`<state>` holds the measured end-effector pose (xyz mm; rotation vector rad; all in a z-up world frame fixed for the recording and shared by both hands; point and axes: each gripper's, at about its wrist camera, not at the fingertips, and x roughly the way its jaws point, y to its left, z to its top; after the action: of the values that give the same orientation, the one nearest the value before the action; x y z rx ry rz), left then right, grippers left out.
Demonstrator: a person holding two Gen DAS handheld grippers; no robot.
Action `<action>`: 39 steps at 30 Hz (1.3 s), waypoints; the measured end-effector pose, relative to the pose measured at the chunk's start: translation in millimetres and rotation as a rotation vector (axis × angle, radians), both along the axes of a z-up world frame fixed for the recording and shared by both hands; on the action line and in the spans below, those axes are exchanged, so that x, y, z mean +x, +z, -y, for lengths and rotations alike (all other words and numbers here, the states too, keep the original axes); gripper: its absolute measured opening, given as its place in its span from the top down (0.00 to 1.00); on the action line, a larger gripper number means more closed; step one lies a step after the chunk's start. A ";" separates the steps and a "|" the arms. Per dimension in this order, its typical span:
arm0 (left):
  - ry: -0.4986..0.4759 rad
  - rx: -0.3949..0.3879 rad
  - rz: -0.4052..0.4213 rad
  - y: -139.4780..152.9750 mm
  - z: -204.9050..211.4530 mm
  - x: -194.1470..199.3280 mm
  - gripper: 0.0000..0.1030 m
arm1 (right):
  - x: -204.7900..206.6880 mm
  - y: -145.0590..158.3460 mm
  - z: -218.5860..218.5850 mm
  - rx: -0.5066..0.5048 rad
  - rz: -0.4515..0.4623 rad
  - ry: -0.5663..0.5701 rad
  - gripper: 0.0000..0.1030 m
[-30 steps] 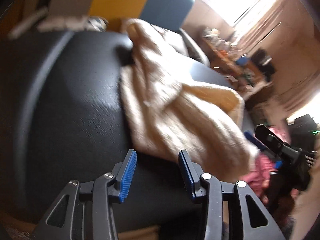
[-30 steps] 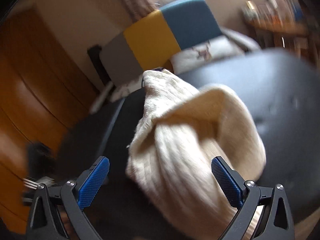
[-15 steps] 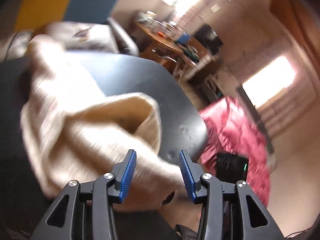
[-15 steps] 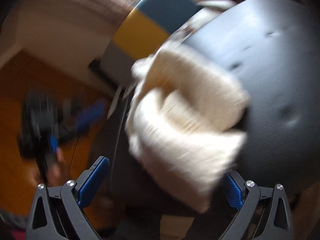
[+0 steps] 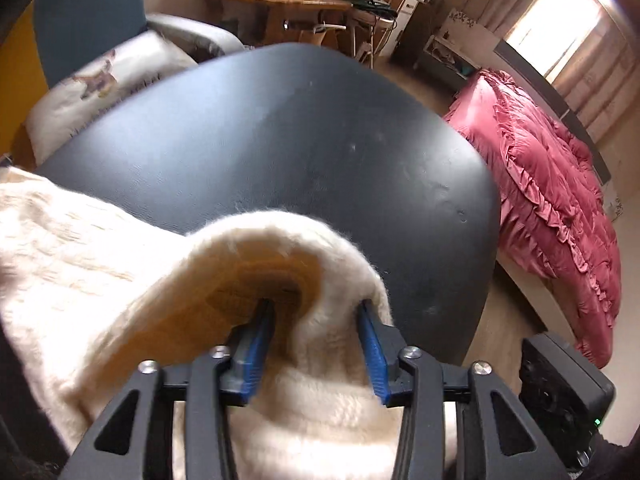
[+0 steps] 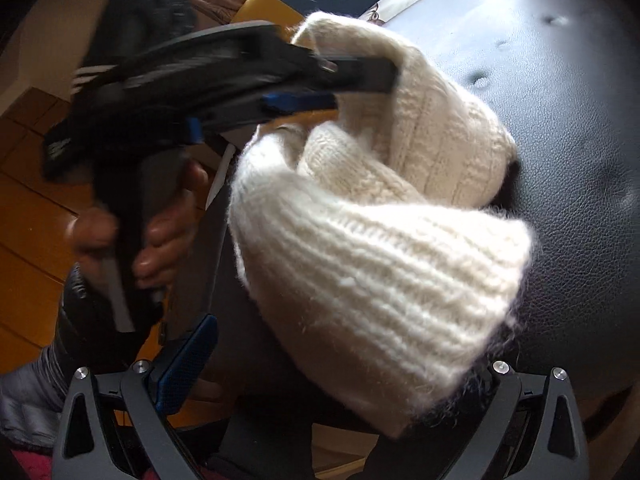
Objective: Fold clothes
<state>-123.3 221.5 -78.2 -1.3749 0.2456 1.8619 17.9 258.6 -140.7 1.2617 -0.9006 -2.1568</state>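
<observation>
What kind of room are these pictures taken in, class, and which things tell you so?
Most likely a lived-in bedroom or studio: a bed with a ruffled pink quilt, a cluttered wooden desk, and a cushioned armchair behind the black table.

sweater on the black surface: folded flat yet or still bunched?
Bunched. The cream knit sweater humps up off the black surface in loose rolls, one edge between the left gripper's open jaws.

Both grippers, the left gripper (image 5: 316, 344) and right gripper (image 6: 340, 364), are black angular frames with silver screws and blue ribbed pads on their fingers (image 5: 256, 348), and the person's sleeve (image 6: 32, 392) is grey, shiny and quilted.
</observation>
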 end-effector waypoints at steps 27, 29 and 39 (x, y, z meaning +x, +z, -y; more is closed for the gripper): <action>1.057 0.472 0.166 -13.1 500.9 88.4 0.90 | -29.2 30.0 24.6 0.269 0.020 -0.029 0.00; 1.099 0.491 0.189 -20.5 518.0 107.4 0.90 | -30.3 35.0 27.8 0.289 -0.014 -0.051 0.00; 0.973 0.317 -0.034 3.4 454.2 153.4 0.82 | -88.4 51.6 79.5 0.438 -0.139 0.043 0.00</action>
<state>30.1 -232.6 -74.8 -1.3309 -0.8153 2.5308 -70.4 179.0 -89.2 1.2864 -0.3483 -2.4539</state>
